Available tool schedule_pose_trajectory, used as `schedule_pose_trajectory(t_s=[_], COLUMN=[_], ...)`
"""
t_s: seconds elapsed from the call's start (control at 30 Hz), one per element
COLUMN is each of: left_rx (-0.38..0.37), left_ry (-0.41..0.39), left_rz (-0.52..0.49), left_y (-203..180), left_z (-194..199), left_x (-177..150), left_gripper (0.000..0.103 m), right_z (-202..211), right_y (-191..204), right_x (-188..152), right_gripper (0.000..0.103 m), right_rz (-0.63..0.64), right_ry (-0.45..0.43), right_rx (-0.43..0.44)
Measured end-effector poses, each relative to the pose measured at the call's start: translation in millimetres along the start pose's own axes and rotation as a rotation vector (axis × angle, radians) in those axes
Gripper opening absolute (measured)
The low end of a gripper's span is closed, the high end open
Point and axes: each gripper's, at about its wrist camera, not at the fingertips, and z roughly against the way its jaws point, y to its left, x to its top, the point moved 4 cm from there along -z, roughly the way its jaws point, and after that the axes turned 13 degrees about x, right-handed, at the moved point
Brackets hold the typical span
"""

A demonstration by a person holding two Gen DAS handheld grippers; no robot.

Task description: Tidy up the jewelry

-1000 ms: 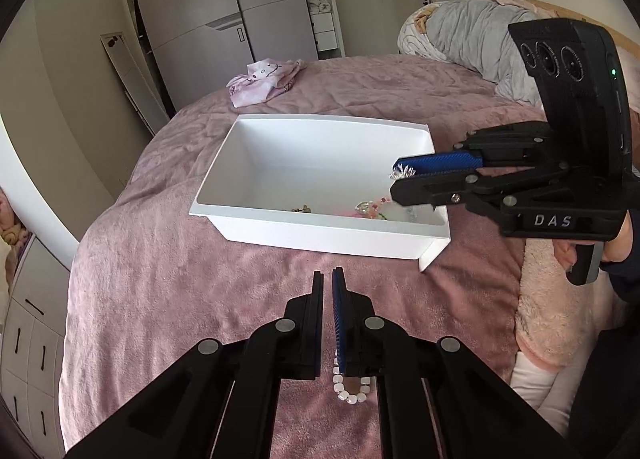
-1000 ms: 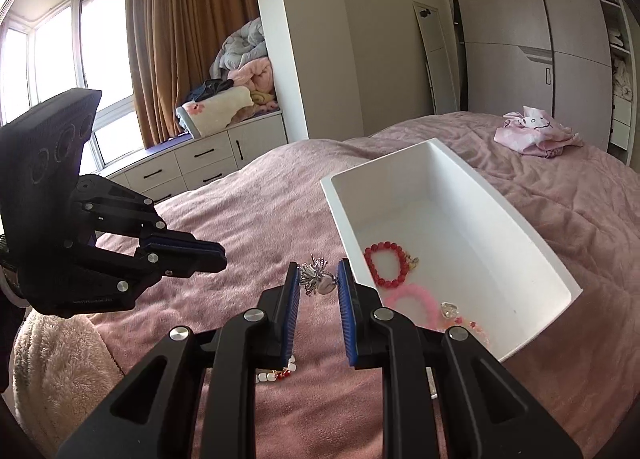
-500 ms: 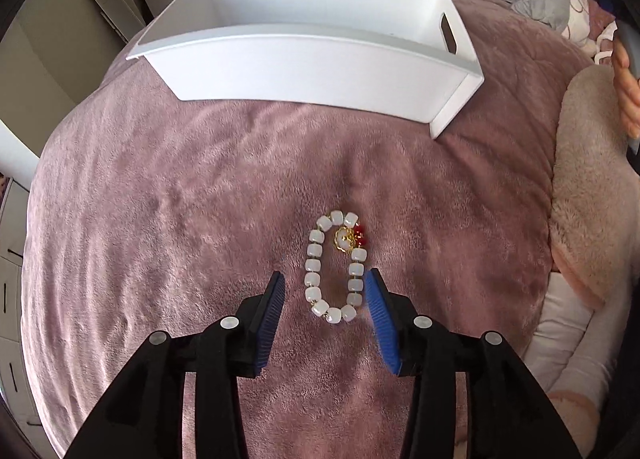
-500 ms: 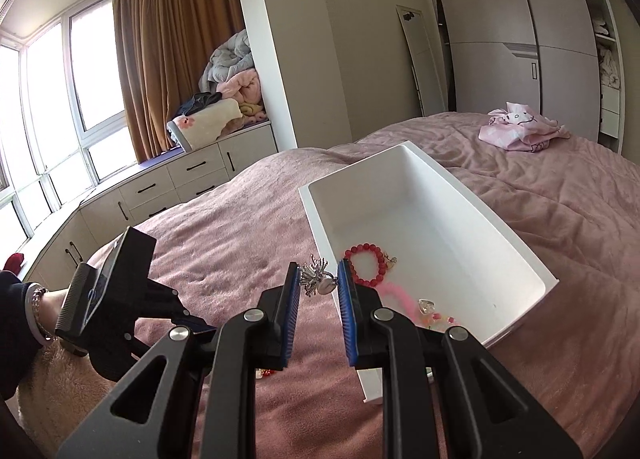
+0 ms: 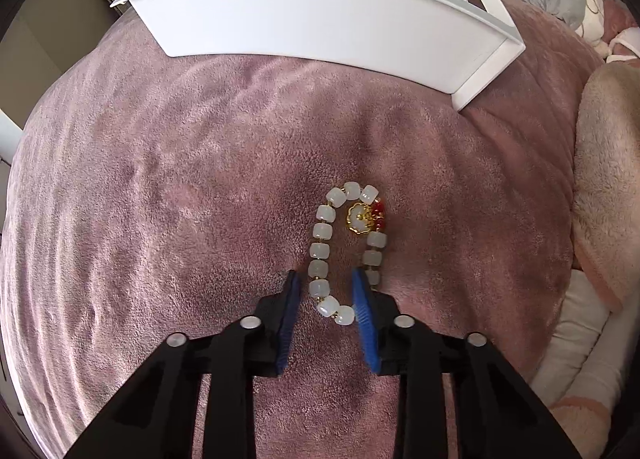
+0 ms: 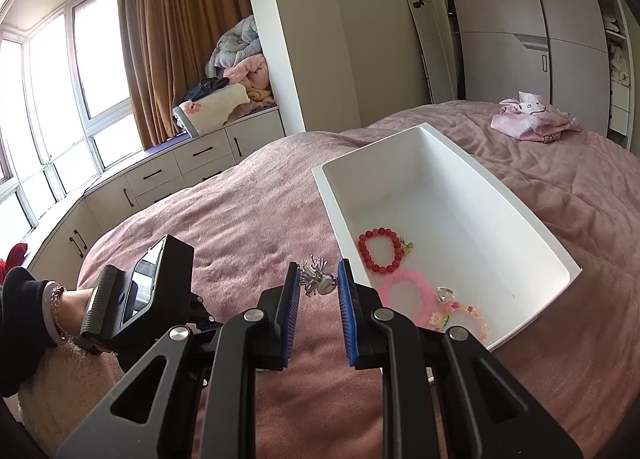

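Bracelet [image 5: 347, 255] of white beads, flat on pink blanket [image 5: 160, 199], just short of white bin [image 5: 320, 15]; left gripper [image 5: 326, 311] parted, straddling its near loop; risk: pads snag only one strand, or pinch blanket. Right view: right gripper [image 6: 319, 285] clamped on silver brooch [image 6: 318, 280], beside the bin's near end; thin hold could slip.

The left claw [image 5: 325, 279] points steeply downward, its blue-padded fingers [image 5: 289, 311] spread apart. The right claw [image 6: 319, 279] is held level, fingers [image 6: 347, 307] set closer together and pinching something small and silvery. A dark-sleeved left hand [image 6: 74, 305] grips the left claw's handle.
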Motion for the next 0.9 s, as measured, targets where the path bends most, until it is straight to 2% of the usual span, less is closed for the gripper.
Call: schedule_pose_trajectory(t_s=[0.03,0.27,0.5,0.9], left_rx=[-0.006,-0.014,-0.012,0.062], left_ry=[0.006,-0.032,-0.112,-0.25], left_rz=[0.012,0.016,0.047,-0.032], left_y=[2.2,4.4,10.4,-2.8], left_z=[-2.0,5.0,40.4,110.2], left_x=[-0.6,-0.4,12.6,66.0], left_gripper=[0.017,0.016,0.015,0.015], right_z=[-1.4,-6.2,-1.6,15.7], right_y=[-0.3,-3.4,-8.6,-12.7], right_x=[-0.2,-1.6,0.9,7.7], right_gripper=[0.02,0.02,0.02,0.02], right_rz=[-0.002,-0.005,-0.011,-0.017], right_ry=[0.003,0.015,0.003,-0.041], right_rx=[0.002,0.005,-0.006,-0.024])
